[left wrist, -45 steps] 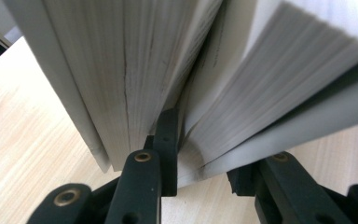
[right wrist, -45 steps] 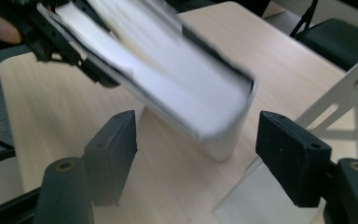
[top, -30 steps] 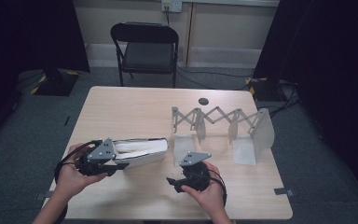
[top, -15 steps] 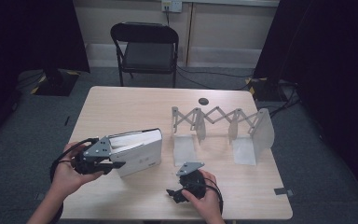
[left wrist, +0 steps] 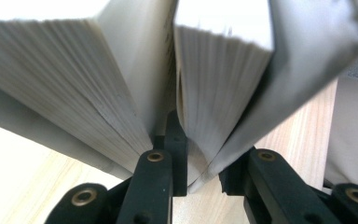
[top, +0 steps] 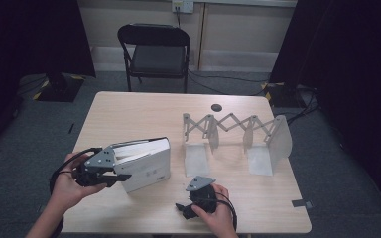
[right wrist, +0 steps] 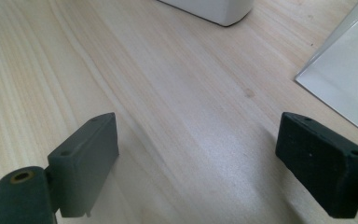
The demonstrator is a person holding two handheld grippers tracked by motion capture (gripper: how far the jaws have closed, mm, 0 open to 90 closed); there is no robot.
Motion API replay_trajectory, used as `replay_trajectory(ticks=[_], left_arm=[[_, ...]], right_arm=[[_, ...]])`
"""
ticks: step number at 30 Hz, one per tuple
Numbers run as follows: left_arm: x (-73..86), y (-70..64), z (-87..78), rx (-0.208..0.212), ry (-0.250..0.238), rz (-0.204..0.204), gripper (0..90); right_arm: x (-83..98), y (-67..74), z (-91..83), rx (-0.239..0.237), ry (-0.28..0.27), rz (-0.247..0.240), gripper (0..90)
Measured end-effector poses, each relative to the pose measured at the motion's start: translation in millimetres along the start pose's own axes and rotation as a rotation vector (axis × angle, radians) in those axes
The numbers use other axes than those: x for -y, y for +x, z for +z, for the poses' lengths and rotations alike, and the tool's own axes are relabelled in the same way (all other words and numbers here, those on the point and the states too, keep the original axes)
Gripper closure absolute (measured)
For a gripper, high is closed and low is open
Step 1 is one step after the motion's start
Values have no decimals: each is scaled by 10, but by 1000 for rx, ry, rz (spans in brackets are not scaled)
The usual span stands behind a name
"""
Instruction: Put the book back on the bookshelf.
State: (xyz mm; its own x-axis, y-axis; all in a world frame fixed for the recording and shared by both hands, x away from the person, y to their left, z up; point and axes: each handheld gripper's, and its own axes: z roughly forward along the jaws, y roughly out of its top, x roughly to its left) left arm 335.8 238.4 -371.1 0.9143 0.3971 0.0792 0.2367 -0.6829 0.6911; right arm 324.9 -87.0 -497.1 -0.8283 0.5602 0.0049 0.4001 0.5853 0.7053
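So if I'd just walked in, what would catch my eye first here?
Probably the thick white book at the table's near left, clamped by the left gripper with its pages fanning apart. Next, the white accordion-style rack, stretched out on the right half of the wooden table. Near the front edge, the right gripper rests with jaws wide open over bare wood.
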Motion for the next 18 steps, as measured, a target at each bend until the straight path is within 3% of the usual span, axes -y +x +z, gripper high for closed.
replay_trajectory(ticks=[6,12,18], left_arm=[[22,-11,-27,6,5,-9,768],[70,68,-57,26,-4,-72,769],[74,67,-55,23,-12,-70,767]], right_arm=[[39,-8,2,-1,-32,-9,117],[37,-6,6,-1,-30,-9,111],[25,-4,4,-1,-22,-2,124]])
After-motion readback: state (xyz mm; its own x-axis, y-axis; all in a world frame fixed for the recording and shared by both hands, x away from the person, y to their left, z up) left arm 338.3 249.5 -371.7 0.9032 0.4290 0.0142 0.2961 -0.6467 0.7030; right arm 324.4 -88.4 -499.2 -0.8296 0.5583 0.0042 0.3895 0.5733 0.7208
